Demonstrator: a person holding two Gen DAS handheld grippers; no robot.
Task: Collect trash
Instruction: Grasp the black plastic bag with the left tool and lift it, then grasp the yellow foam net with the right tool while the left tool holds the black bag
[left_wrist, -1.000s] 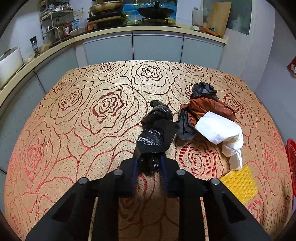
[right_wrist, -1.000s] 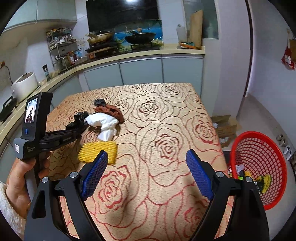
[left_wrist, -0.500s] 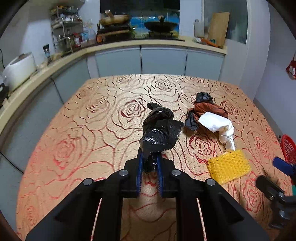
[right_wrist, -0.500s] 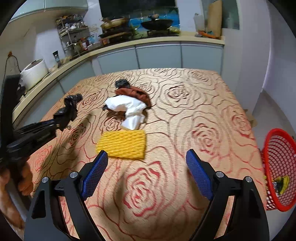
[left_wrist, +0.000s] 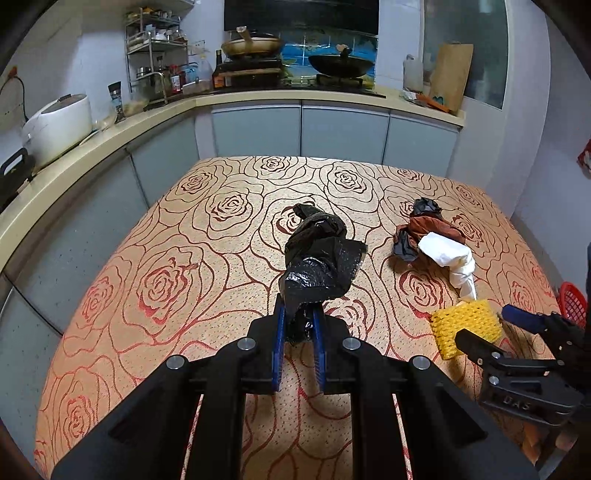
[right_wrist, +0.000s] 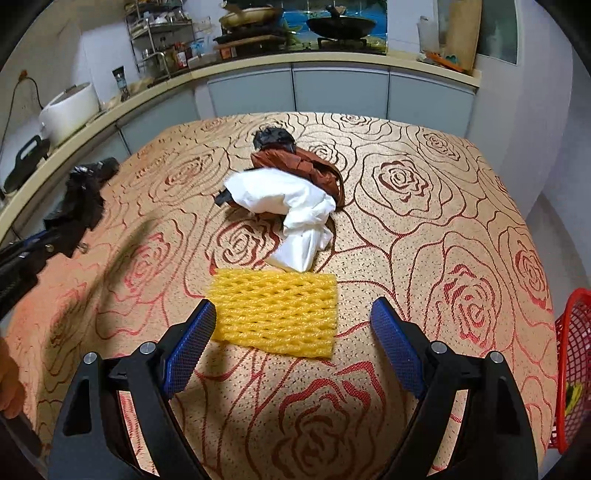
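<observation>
My left gripper (left_wrist: 298, 325) is shut on a crumpled black plastic bag (left_wrist: 317, 258), which hangs clear above the rose-patterned tablecloth (left_wrist: 184, 258). In the right wrist view that bag (right_wrist: 81, 199) shows at the far left. My right gripper (right_wrist: 293, 312) hovers low over a yellow foam net (right_wrist: 275, 295) lying flat on the cloth. Its jaws are closing, with the net between them and the pads (right_wrist: 393, 343) not pressing on it. Just behind the net lie a white bag (right_wrist: 288, 206), a brown bag (right_wrist: 295, 162) and a small black scrap (right_wrist: 273, 138).
A red mesh basket (right_wrist: 572, 369) stands on the floor off the table's right edge, with some trash inside. A kitchen counter (left_wrist: 110, 129) with a rice cooker, a rack and pans runs along the left and back. A hand shows at the left edge.
The left gripper closed fully on the black bag and lifted it off the cloth, drawing back. The right gripper came down and in towards the yellow net, and its jaws narrowed.
</observation>
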